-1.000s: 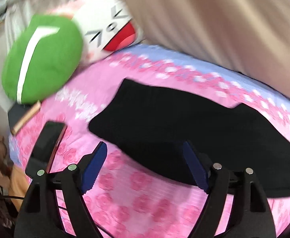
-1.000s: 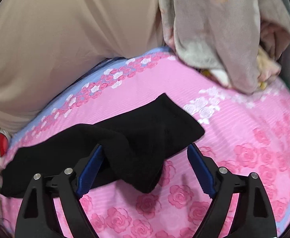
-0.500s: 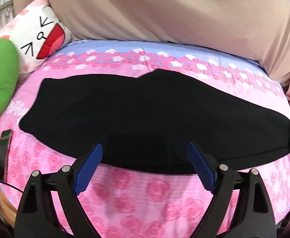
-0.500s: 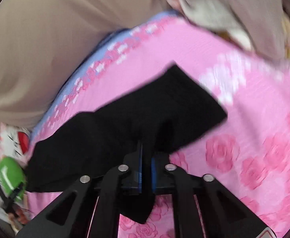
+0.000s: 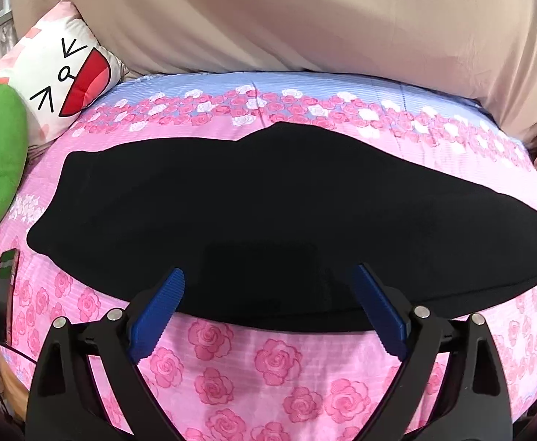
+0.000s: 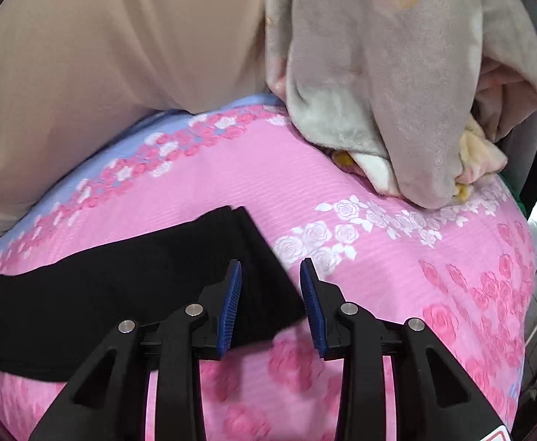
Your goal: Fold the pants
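The pants (image 5: 253, 220) lie flat across the middle of the pink sheet (image 5: 276, 364), soft, light and limp I judge, so I'd pinch an edge or end. My left gripper (image 5: 268, 308), low in frame, stands spread wide over their near edge, gripping nothing. My right gripper (image 6: 270, 303) has just been parting, its jaws half apart, with the pants' end corner lying loose between them, not pinched.

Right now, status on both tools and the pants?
Left tool open, empty, over near edge of black fabric pants. Right tool open, jaws just parting, pants end between them, unpinched. Pants flat on pink rose-print bedsheet; nothing in the way.
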A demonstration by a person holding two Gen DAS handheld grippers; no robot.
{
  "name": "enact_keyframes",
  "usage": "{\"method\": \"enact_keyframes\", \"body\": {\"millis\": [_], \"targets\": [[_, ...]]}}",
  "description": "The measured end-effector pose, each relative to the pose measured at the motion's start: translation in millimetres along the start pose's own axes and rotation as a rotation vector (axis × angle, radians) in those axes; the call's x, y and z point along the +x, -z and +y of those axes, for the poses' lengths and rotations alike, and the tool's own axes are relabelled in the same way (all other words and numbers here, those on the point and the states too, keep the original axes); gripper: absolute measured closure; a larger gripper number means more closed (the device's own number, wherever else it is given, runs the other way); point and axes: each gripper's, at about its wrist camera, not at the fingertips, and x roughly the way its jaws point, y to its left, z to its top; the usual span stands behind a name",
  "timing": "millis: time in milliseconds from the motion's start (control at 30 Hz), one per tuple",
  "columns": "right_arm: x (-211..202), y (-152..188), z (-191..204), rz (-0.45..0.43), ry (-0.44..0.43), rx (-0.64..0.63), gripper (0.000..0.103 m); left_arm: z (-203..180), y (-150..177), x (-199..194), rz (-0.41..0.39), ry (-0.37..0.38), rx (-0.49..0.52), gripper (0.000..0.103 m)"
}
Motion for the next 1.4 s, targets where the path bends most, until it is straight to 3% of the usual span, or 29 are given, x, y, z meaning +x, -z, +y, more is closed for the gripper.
{"method": "enact_keyframes", "body": {"millis": [233,367,467,733,933,1067,1267,1300,1333,1400], "targets": [[-29.9,32.9,65.9,0.046,-0.163,-0.018,0.069,-10.2,-4.3,8.7,-0.024,0.037,0.003,0.012],[-27.6,61.8,108.2,0.112,-0.229,-0.025,0.061,-6.9,3.6,7.2,-0.043,0.022,0.016,0.012],[-26.0,82.2,142.3,0.146,-0.321,0.001,0.061,7.4,10.0,5.8,-0.04,0.016,-0.003,0.012],[-2.5,112.5,216.0,0.259,-0.42,-0.021,0.061,64.7,30.5,-3.4,-0.063,-0.069,-0.076,0.01],[5.0,115.5,229.1,0.282,-0.402,-0.001,0.057,90.5,39.1,-7.8,-0.066,-0.089,-0.113,0.009],[4.5,123.9,227.4,0.337,-0.473,0.029,0.057,99.3,42.7,-9.7,-0.07,-0.087,-0.129,0.008],[20.5,111.0,231.3,0.305,-0.503,0.089,0.055,91.6,40.5,-4.2,-0.05,-0.059,-0.126,0.008],[22.7,108.0,234.2,0.294,-0.496,0.081,0.066,88.8,40.4,-5.4,-0.053,-0.057,-0.121,0.008],[22.9,105.7,236.4,0.285,-0.485,0.066,0.097,86.5,40.3,-6.9,-0.056,-0.059,-0.114,0.008],[16.6,102.7,235.7,0.287,-0.503,0.065,0.097,85.3,40.5,-9.7,-0.059,-0.068,-0.107,0.008]]}}
